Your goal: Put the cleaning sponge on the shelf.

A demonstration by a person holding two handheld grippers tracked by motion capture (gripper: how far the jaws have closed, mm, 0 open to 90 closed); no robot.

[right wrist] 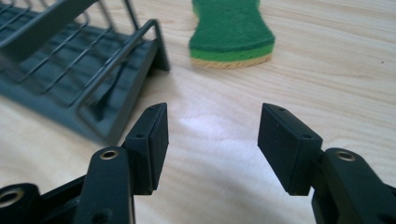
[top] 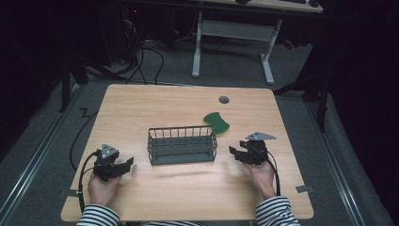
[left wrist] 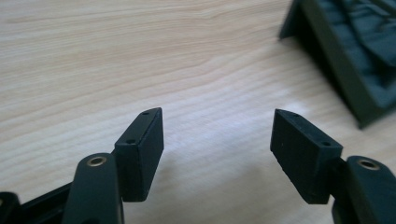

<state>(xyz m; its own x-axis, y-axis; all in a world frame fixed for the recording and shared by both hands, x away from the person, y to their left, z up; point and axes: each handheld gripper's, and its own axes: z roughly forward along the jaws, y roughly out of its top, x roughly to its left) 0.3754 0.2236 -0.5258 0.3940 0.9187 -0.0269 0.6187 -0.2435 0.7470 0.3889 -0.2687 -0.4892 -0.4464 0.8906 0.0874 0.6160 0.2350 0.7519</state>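
Wire rack (top: pixel 182 145) stands at the table's (top: pixel 141 103) centre, a green sponge (top: pixel 217 122) just beyond its far right corner. Left gripper (top: pixel 128 163) and right gripper (top: pixel 234 152) flank the rack, apart from it; both jaws released, nothing between them.

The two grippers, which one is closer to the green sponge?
The right gripper: the green sponge lies just beyond it on its side of the wire rack. The left gripper sits across the rack.
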